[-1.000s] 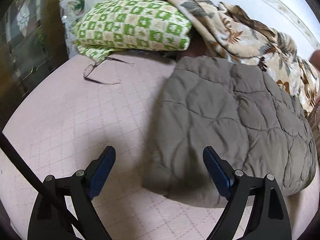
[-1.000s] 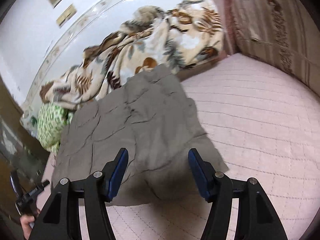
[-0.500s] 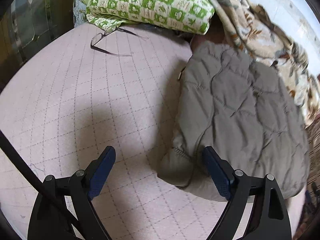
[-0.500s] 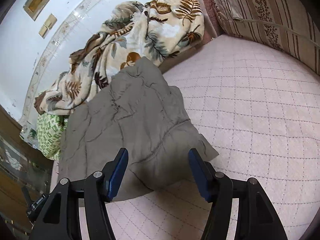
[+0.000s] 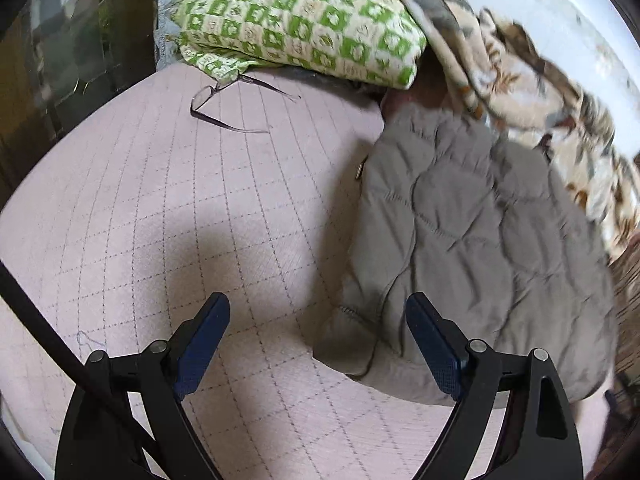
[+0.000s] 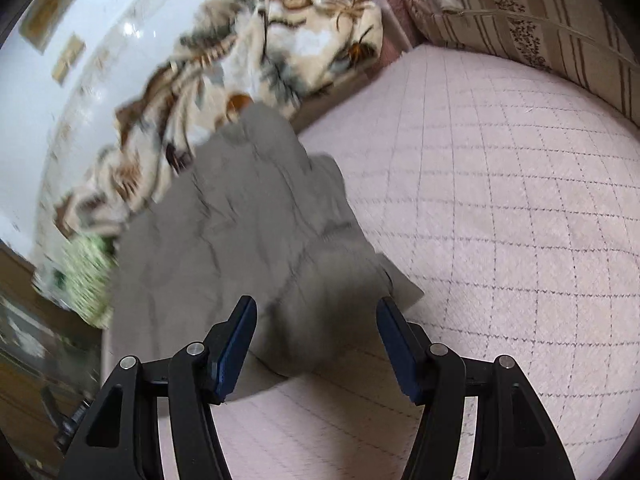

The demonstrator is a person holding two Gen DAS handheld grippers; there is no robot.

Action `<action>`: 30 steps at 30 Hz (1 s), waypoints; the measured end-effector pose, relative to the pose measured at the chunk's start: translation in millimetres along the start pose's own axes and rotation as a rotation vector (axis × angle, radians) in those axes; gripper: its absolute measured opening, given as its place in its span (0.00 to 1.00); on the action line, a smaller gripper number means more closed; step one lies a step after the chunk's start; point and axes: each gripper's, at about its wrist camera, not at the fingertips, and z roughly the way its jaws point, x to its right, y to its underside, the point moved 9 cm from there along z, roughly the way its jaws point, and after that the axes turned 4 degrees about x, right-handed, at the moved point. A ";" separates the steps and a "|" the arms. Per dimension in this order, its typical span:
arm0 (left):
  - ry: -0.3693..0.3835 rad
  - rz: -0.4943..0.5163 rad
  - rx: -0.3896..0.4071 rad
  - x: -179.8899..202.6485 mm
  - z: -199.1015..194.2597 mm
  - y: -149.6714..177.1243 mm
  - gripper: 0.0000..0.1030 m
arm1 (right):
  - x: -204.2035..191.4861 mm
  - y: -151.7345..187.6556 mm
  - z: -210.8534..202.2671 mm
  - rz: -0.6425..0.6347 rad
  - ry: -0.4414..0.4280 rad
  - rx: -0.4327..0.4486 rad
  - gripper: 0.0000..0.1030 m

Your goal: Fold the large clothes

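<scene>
Grey quilted jacket (image 5: 472, 240) lies on the pink bedspread (image 5: 200, 220), both tools released above it.

Both cameras sit just behind their own gripper and look forward and down at the bed. The left wrist view looks from near the left edge of the grey quilted jacket (image 5: 480, 240), over the pink bed cover (image 5: 180, 220), toward the green pillow (image 5: 304, 28). The right wrist view looks from the jacket's near right corner (image 6: 240, 232) toward the patterned blanket (image 6: 260, 68) by the wall. Both views share the jacket, the blanket and the pillow, all seen from close.
</scene>
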 end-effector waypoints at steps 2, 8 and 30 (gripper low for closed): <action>0.015 -0.015 -0.025 -1.4 0.2 2.4 0.87 | 2.8 -1.2 -4.8 0.045 -0.027 0.007 0.70; 0.098 -0.069 -0.130 2.1 7.1 19.7 0.87 | 22.5 2.6 -3.6 0.200 -0.079 -0.009 0.75; 0.234 -0.169 -0.193 14.7 37.5 28.4 0.87 | 44.7 14.3 36.0 0.391 -0.138 -0.040 0.85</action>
